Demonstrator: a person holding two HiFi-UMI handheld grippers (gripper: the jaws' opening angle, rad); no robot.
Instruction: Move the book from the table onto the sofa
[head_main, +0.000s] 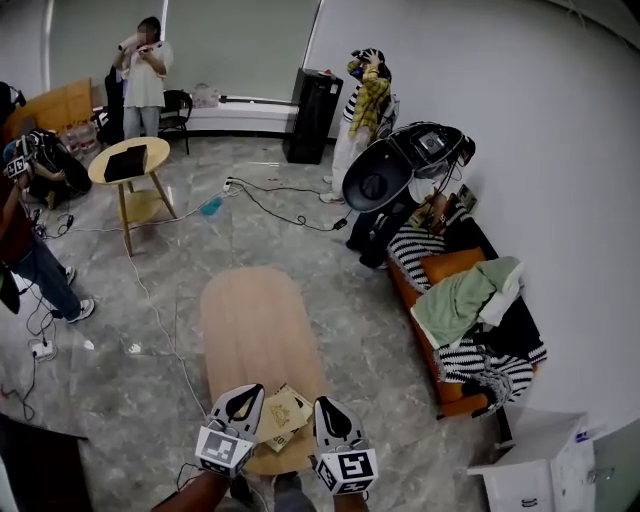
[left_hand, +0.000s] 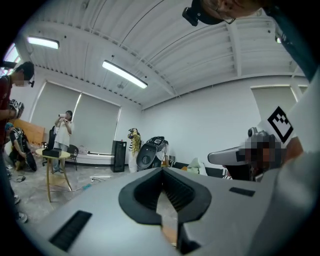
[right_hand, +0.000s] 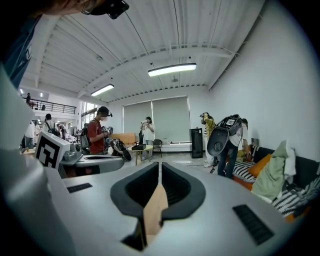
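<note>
Jaws on the left gripper (head_main: 243, 393) and right gripper (head_main: 328, 406) are squeezed together and empty, so spread one wide before pinching the flat tan book (head_main: 284, 412) lying between them on the pale oval wooden table (head_main: 250, 320).

No readable text or labels
</note>
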